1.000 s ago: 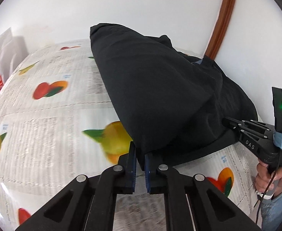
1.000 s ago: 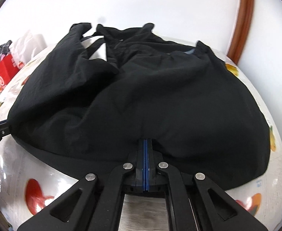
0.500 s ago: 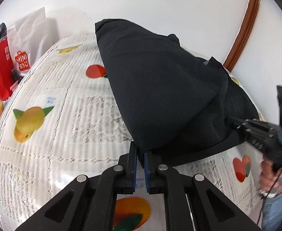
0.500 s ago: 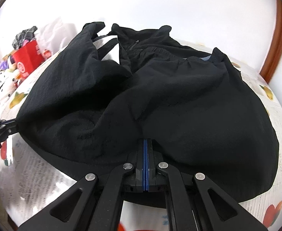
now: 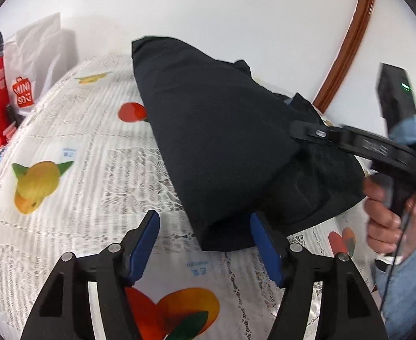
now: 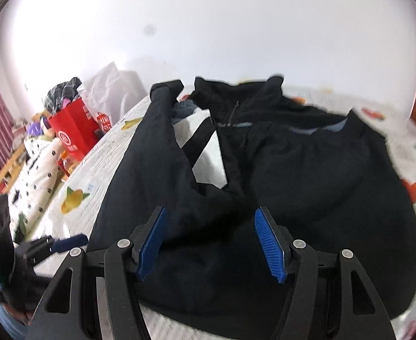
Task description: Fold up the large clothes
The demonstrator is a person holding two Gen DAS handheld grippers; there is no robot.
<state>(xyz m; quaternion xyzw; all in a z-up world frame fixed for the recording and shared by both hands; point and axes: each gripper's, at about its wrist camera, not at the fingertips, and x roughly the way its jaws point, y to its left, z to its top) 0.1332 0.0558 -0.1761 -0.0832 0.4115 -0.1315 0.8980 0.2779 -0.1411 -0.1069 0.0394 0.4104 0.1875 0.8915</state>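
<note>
Two tools opening, left tool, right tool, neither pinching one black garment.

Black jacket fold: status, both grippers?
Left gripper and right gripper opening, pads off cloth. Black jacket folded over on fruit-print tablecloth. Nothing in the way.

the left gripper points forward and down, its jaws opening, the blue pads standing well apart with nothing pressed between them. the right gripper also tilts downward, jaws opening, its ribbed blue pads spread wide and gripping nothing. from the left wrist camera the right gripper shows side-on at the right edge, held by the person's hand wrapped around its handle, a light blue sleeve below the wrist.
</note>
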